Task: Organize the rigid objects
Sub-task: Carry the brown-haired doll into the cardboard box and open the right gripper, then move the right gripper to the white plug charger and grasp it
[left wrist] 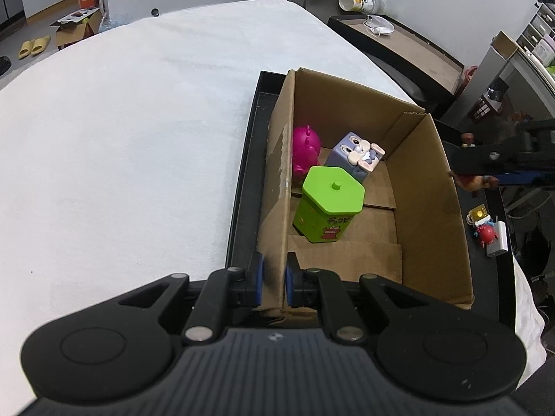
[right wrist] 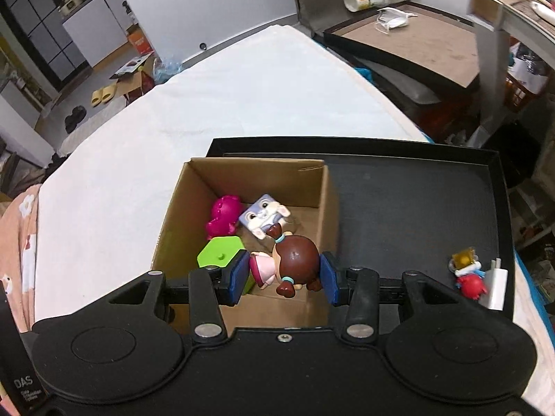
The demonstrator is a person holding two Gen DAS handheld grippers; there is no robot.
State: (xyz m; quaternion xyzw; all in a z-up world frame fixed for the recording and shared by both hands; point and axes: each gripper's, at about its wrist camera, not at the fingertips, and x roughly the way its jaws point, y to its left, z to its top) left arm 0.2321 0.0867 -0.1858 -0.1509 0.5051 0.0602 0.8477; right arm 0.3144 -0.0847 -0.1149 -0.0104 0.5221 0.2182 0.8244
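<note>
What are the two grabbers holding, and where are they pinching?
The left gripper pinches the cardboard box by its near wall. The right gripper holds a little doll by the sides of its brown-haired head.

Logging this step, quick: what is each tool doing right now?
Left tool: shut on the cardboard box wall.
Right tool: shut on the doll.

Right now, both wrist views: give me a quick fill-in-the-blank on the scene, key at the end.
1. The left gripper is clamped on the cardboard box's ____.
2. The right gripper holds a ____ with brown hair.
3. The hexagonal tin in the box is ____.
4. The box sits in a ____ tray.

Answers: wall; doll; green; black
</note>
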